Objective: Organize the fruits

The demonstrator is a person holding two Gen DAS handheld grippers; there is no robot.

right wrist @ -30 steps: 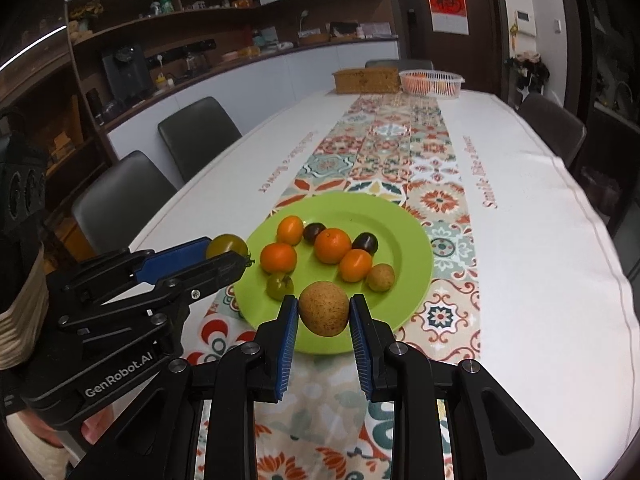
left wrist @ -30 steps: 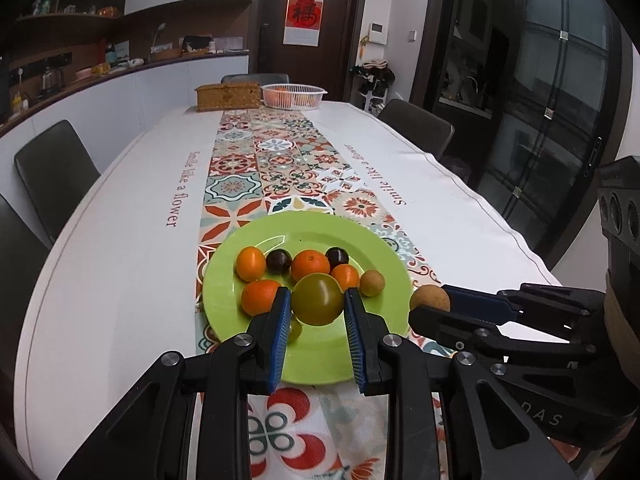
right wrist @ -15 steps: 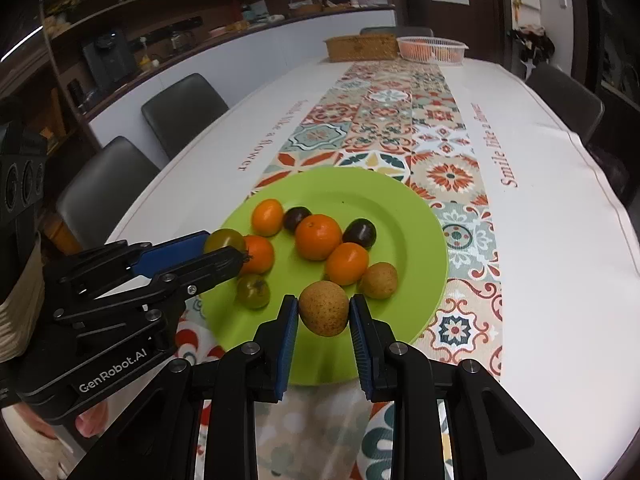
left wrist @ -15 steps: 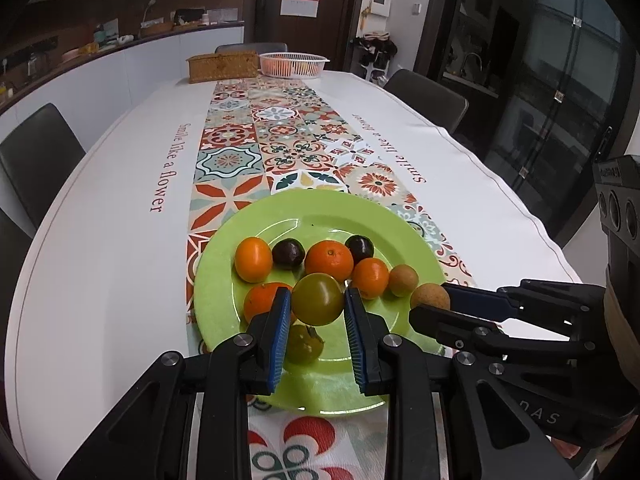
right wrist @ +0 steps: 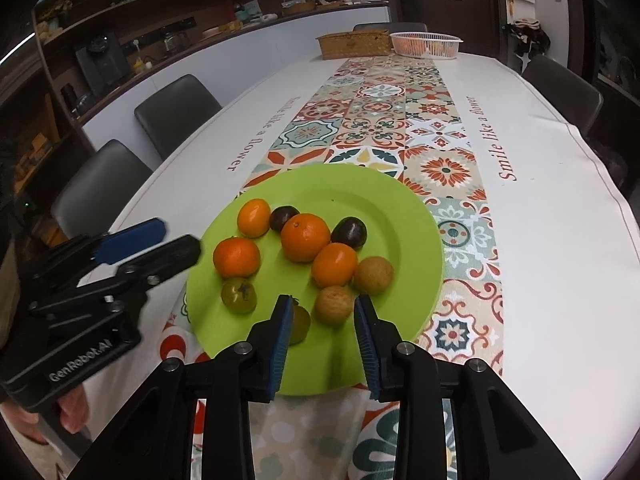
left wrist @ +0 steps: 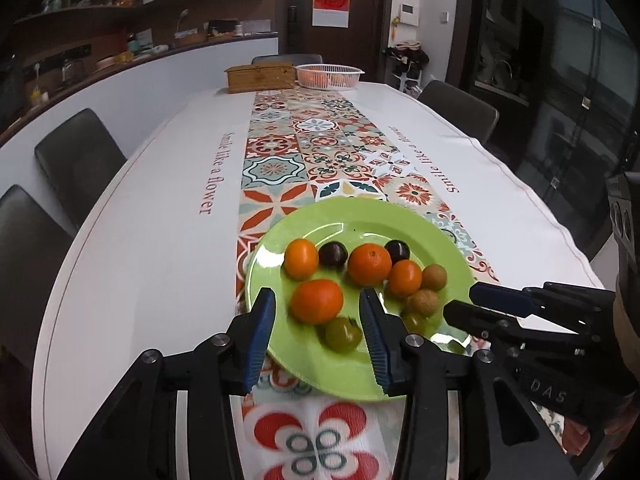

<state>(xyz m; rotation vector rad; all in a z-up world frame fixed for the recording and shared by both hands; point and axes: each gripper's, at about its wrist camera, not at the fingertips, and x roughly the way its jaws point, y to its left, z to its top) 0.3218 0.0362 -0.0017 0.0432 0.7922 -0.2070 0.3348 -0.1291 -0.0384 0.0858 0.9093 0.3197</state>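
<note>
Left hand-held gripper [left wrist: 318, 330] jaws just opened, right hand-held gripper [right wrist: 322, 330] likewise

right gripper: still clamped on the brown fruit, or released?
Released. The right gripper has just been opening; the brown fruit sits on the green plate between the pads, with gaps either side.

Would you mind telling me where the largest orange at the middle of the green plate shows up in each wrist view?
Left wrist view: the largest orange sits just right of centre, between two dark plums, beyond the left gripper.
Right wrist view: the same orange lies slightly left of centre, above the right gripper.
Shared landmark: the white basket at the table's far end.
</note>
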